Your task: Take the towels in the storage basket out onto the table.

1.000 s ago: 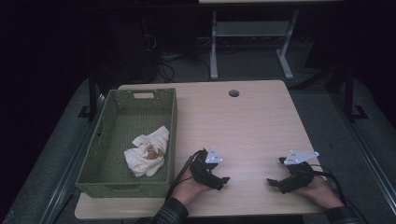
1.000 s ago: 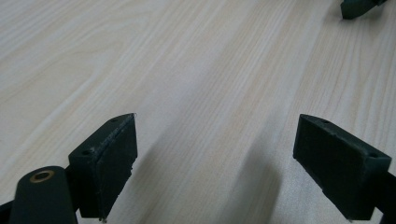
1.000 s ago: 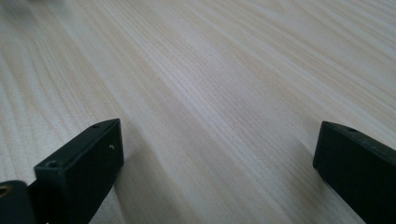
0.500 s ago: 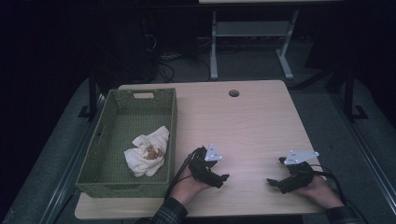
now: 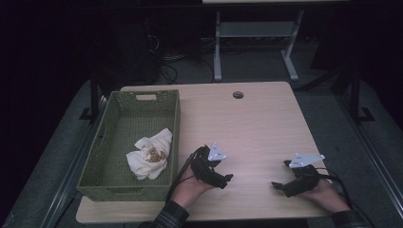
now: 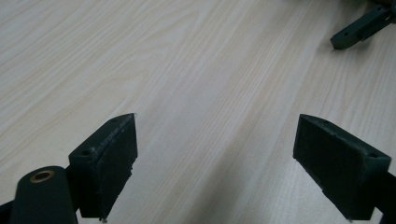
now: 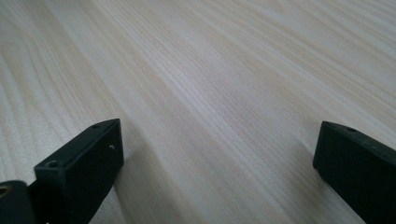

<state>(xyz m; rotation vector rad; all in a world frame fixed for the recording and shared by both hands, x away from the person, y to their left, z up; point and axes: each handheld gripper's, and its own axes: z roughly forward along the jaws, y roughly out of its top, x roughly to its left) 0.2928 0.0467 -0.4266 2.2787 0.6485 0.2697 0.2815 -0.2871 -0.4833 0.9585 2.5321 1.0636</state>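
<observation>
Because the white cloth [image 5: 148,159] lies crumpled in a loose heap on the floor of the green basket [image 5: 95,161], it will likely handle as something light, soft and limp, with no stiffness to push against and little risk of breaking. A brownish patch sits in its folds; whether that is a print or a separate small thing, I cannot tell. The best hold is probably a raised fold at the top of the heap, pinched from above, since a grab at a low edge may only drag it along the woven bottom. It rests toward the basket's right wall, near the left gripper [image 5: 227,178].

That gripper lies low over the table [image 5: 247,123], just right of the basket, its 2 jaws spread wide and holding nothing, pointing toward the right gripper [image 5: 277,185]. In the left gripper view, bare wood grain runs between the jaws. The right gripper rests near the table's front right corner, well apart from the cloth, jaws also wide apart and empty, pointing left. Both hands sit at the table's near edge, forearms coming in from below.
</observation>
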